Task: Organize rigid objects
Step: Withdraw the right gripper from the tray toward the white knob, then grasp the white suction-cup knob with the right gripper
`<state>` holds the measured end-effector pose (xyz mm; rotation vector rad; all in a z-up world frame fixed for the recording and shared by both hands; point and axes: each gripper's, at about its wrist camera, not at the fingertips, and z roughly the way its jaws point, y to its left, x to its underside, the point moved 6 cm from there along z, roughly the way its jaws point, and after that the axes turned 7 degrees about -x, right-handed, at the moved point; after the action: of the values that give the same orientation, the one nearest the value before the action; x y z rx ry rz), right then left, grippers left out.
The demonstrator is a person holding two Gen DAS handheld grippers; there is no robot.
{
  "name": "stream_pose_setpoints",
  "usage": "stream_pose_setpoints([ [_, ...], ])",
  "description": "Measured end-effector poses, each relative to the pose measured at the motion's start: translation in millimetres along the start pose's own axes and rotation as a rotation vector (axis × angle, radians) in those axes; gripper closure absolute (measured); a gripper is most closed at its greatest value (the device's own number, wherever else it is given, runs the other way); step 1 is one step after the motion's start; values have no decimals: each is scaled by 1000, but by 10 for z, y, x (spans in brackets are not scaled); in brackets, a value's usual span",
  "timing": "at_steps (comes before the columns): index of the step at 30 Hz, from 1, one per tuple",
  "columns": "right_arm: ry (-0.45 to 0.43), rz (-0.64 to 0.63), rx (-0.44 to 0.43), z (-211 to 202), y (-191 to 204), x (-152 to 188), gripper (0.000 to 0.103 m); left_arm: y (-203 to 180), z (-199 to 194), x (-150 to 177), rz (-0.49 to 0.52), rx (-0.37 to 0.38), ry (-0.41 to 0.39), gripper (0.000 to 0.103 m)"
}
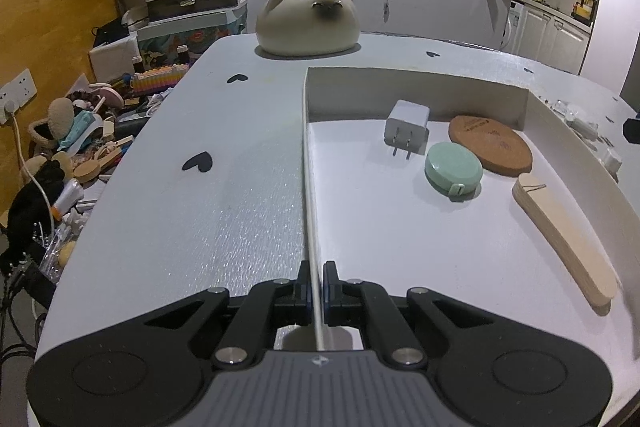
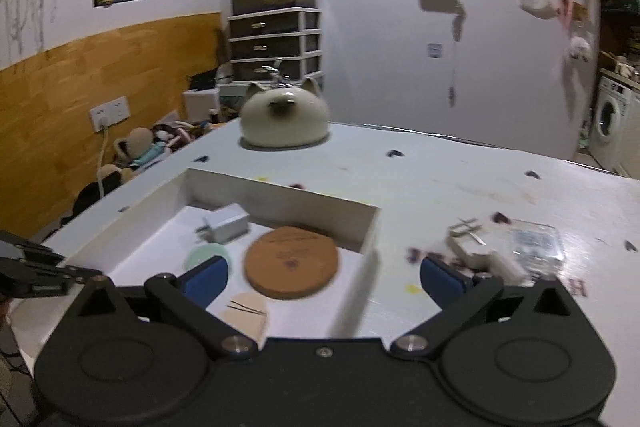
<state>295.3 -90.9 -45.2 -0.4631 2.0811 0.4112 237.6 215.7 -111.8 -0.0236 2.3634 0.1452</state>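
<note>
Left-wrist view: our left gripper [image 1: 316,287] was clenched on the thin near-left wall of the white tray [image 1: 306,163], steadying it on the table [image 1: 224,187]. Inside the tray lay a white plug adapter [image 1: 408,127], a mint-green round tape measure [image 1: 453,167], a cork coaster [image 1: 491,143] and a wooden paddle-shaped stick [image 1: 564,235], all apart from the walls except the stick, which ran along the right side. In the right-wrist view, our right gripper [image 2: 324,277] stood fully released with nothing between its blue pads [image 2: 440,279]; it hung over the tray's right wall, with the coaster just ahead. Outside the tray, to the right, remained a small blurred cluster: a pale block [image 2: 480,255], what looked like tweezers or a clip [image 2: 466,227], and a clear plastic case [image 2: 534,245]. We judged the step in hand to be reaching for one of these. Done well, it would mean approaching low with the jaws wide, straddling a single item, and keeping the tray pinned throughout.
</note>
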Motion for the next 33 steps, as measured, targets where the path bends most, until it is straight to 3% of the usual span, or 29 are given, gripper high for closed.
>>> stream_pose_setpoints([
  [13, 9, 143, 146, -81, -653, 350, 1, -23, -153, 131, 0, -34, 17, 98],
  [23, 37, 182, 208, 72, -940, 581, 31, -22, -240, 201, 8, -41, 29, 98],
  [27, 30, 180, 215, 121, -983, 567, 32, -26, -262, 235, 20, -35, 34, 98],
  [33, 24, 173, 219, 186, -1006, 527, 45, -26, -275, 264, 5, -37, 22, 99],
])
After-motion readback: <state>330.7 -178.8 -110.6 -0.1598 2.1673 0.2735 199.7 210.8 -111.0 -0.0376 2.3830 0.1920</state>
